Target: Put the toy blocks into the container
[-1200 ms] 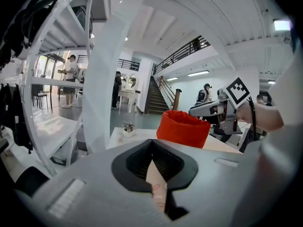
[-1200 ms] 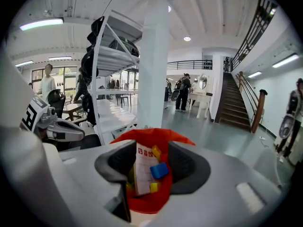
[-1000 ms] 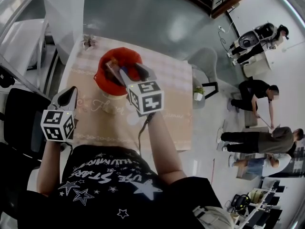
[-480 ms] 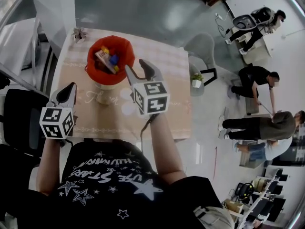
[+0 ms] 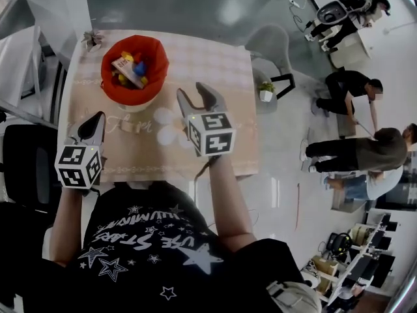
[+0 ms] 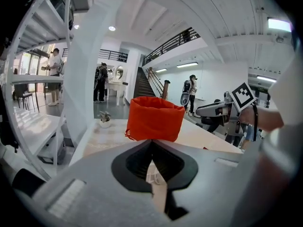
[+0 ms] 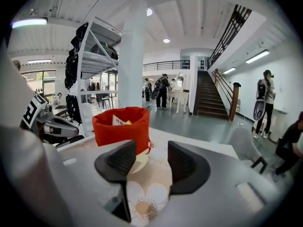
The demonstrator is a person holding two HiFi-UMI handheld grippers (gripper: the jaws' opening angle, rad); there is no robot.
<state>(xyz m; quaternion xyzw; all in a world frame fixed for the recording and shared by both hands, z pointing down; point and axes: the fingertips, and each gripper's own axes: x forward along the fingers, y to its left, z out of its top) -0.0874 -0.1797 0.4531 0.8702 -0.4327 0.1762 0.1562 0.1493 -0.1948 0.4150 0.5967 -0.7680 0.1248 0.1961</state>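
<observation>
A red fabric container (image 5: 151,56) stands at the far left of the table (image 5: 215,64), and several coloured toy blocks (image 5: 130,69) lie inside it. My right gripper (image 5: 194,95) hovers over the table's middle, nearer to me than the container. It is open and holds nothing. In the right gripper view the container (image 7: 120,129) sits just beyond the left jaw, with block tops (image 7: 120,121) showing over its rim. My left gripper (image 5: 91,126) is at the table's near left edge, shut and empty. In the left gripper view the container (image 6: 155,118) stands straight ahead and the right gripper (image 6: 215,109) is off to the right.
A small potted plant (image 5: 91,39) stands at the table's far left corner. A grey chair (image 5: 270,47) and a second small plant (image 5: 266,91) are beyond the right edge. A black chair (image 5: 26,162) and white shelving (image 6: 33,79) are on the left. People stand far right.
My right gripper has drawn back from over the container toward me, its jaws still open. The left gripper has also pulled back a little. The blocks now show uncovered in the container.
</observation>
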